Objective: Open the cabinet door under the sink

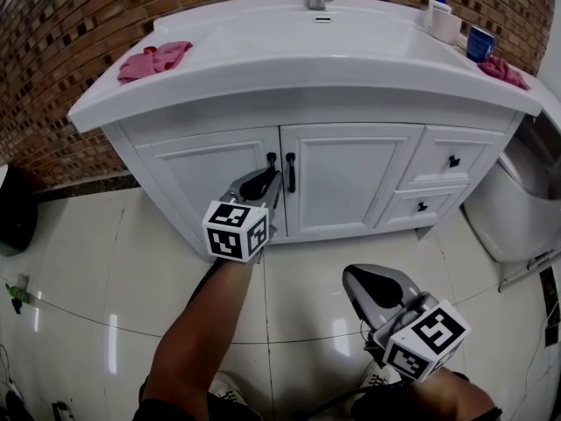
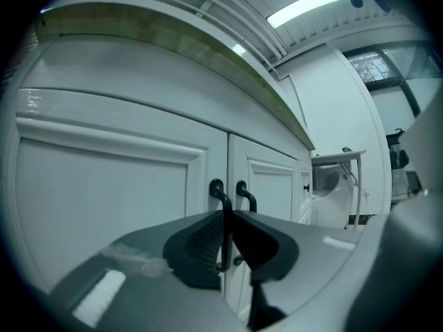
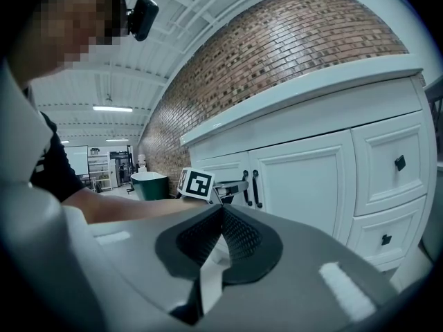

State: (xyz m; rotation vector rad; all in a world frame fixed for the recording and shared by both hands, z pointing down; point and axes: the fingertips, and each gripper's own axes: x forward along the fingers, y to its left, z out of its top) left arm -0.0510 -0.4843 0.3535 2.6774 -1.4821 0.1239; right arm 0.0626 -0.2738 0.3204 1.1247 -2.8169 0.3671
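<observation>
The white cabinet under the sink has two closed doors, the left door (image 1: pixel 206 178) and the right door (image 1: pixel 346 178), each with a black bar handle at the middle seam. My left gripper (image 1: pixel 273 177) (image 2: pixel 226 216) is at the left door's handle (image 1: pixel 272 160) (image 2: pixel 219 198), with the jaws shut on the bar, which runs upright between the pads. My right gripper (image 1: pixel 352 275) (image 3: pixel 221 210) hangs lower over the tiled floor, back from the cabinet, shut with nothing in it. In the right gripper view the left gripper's marker cube (image 3: pixel 196 184) shows by the handles (image 3: pixel 250 187).
Two small drawers (image 1: pixel 451 160) (image 1: pixel 421 206) sit right of the doors. On the sink top (image 1: pixel 289 55) lie pink cloths (image 1: pixel 153 60) (image 1: pixel 504 70), a soap bottle (image 1: pixel 443 17) and a blue cup (image 1: pixel 479 42). A white fixture (image 1: pixel 517 209) stands at the right, a dark object (image 1: pixel 16 209) at the left.
</observation>
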